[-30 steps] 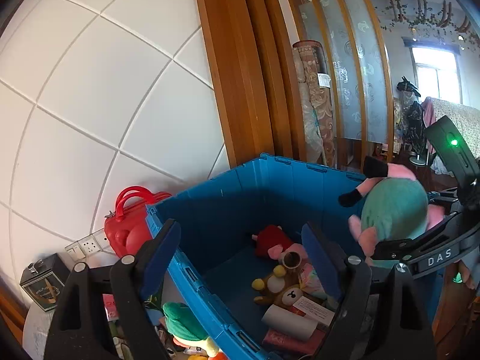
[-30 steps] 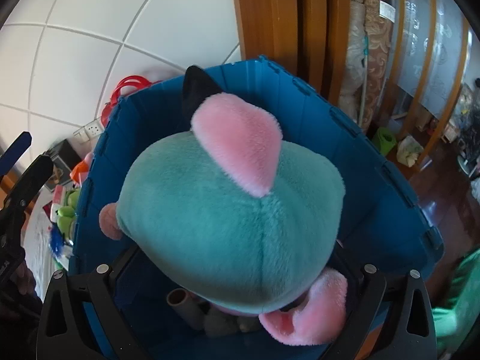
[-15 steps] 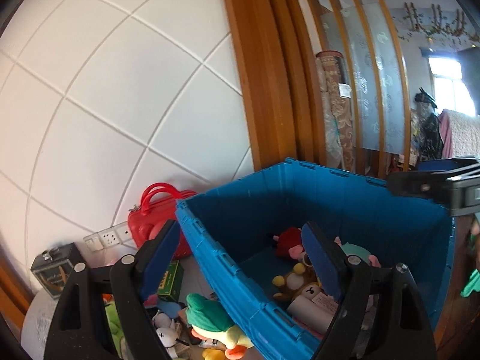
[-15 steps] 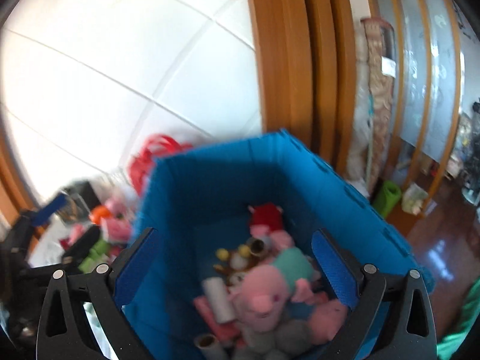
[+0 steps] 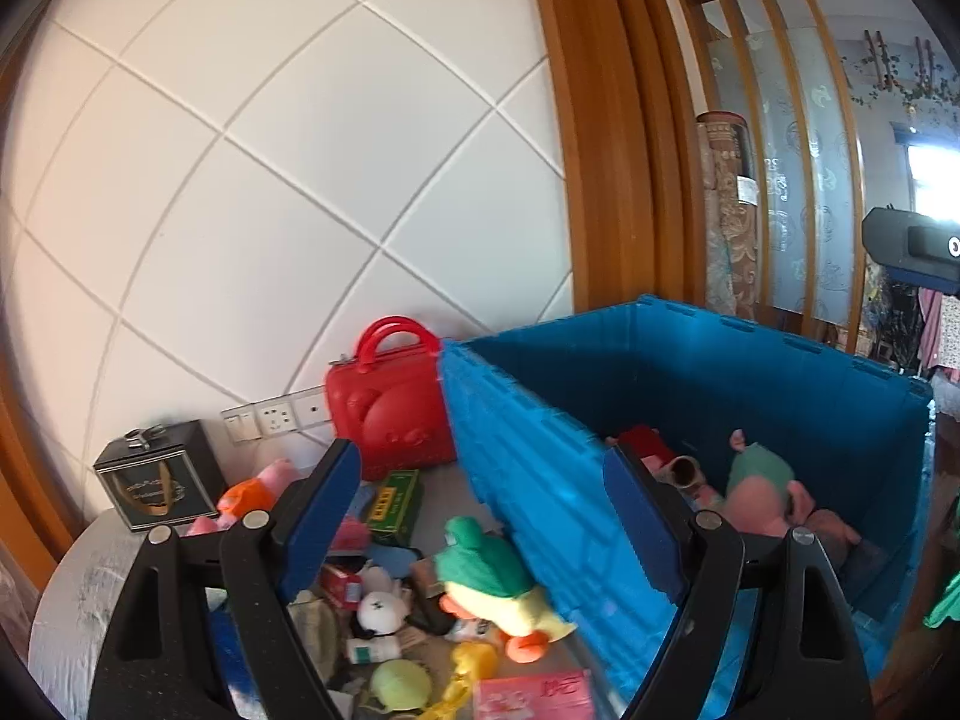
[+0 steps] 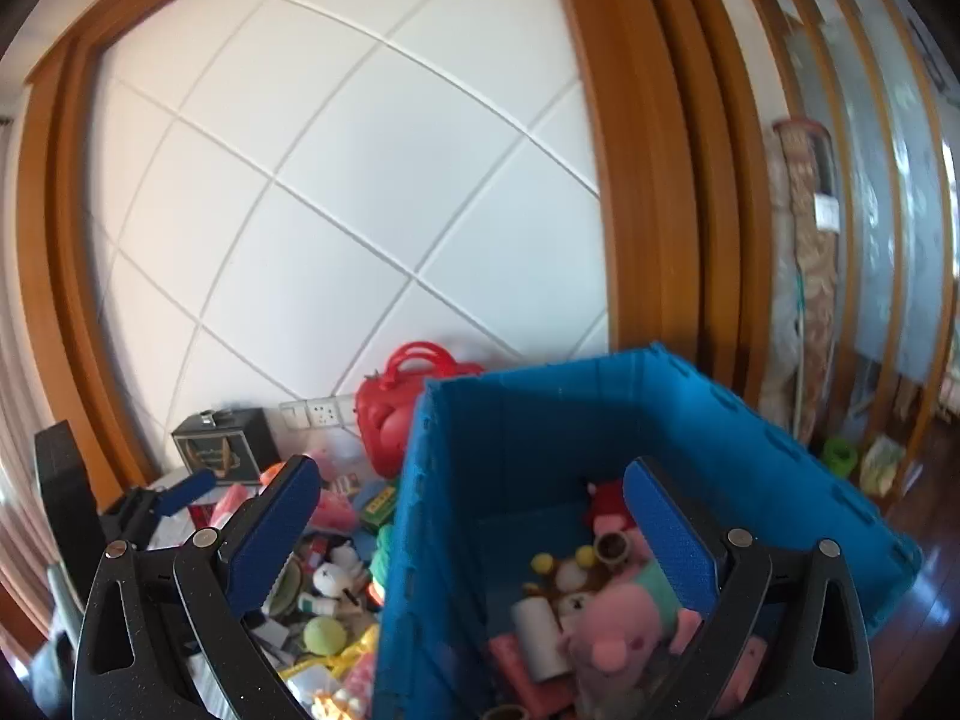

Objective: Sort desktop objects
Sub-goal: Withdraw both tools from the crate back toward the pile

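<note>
A blue plastic bin (image 5: 540,468) (image 6: 750,438) stands on the table and holds several toys. The pink and teal pig plush (image 6: 624,618) (image 5: 759,486) lies inside it among cardboard tubes and a bear. My right gripper (image 6: 474,534) is open and empty, above the bin's left wall. My left gripper (image 5: 480,516) is open and empty, over the bin's left wall and the loose pile. A green-capped duck plush (image 5: 492,582) lies in that pile beside the bin.
A red handbag (image 5: 390,402) (image 6: 396,414) and a dark gift box (image 5: 156,480) (image 6: 225,447) stand against the white panelled wall. Small toys, a green box (image 5: 393,498) and a yellow-green ball (image 5: 399,684) (image 6: 324,636) litter the table left of the bin. The left gripper shows in the right wrist view (image 6: 180,489).
My right gripper opened and let the pig plush drop into the bin, then drew back and left. My left gripper swung left, toward the pile on the table.
</note>
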A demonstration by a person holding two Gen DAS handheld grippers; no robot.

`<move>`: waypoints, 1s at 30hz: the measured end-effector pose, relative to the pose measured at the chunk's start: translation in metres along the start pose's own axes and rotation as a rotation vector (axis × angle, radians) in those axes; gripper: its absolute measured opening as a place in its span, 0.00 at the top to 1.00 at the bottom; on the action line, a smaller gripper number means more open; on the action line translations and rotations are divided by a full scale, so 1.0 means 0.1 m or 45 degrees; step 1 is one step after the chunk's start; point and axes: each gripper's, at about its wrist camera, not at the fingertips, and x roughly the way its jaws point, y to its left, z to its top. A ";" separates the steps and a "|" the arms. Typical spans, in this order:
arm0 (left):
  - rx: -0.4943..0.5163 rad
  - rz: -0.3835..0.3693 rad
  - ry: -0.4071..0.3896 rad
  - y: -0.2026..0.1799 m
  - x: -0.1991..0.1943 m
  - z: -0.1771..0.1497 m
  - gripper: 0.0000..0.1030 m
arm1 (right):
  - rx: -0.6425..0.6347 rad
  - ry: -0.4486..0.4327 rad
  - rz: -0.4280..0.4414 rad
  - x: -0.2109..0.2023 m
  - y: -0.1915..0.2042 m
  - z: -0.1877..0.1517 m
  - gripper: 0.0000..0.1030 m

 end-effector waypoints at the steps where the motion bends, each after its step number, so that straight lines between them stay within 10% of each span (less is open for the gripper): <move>1: 0.005 0.027 0.005 0.13 -0.02 -0.03 0.19 | -0.006 -0.004 0.004 0.02 0.07 -0.02 0.00; 17: -0.041 0.417 0.217 2.70 -0.23 -1.05 0.19 | 0.018 0.108 0.182 1.01 1.49 -0.71 0.00; 30: -0.120 0.301 0.409 2.99 0.21 -1.93 0.19 | -0.196 0.504 0.025 2.56 1.44 -1.73 0.07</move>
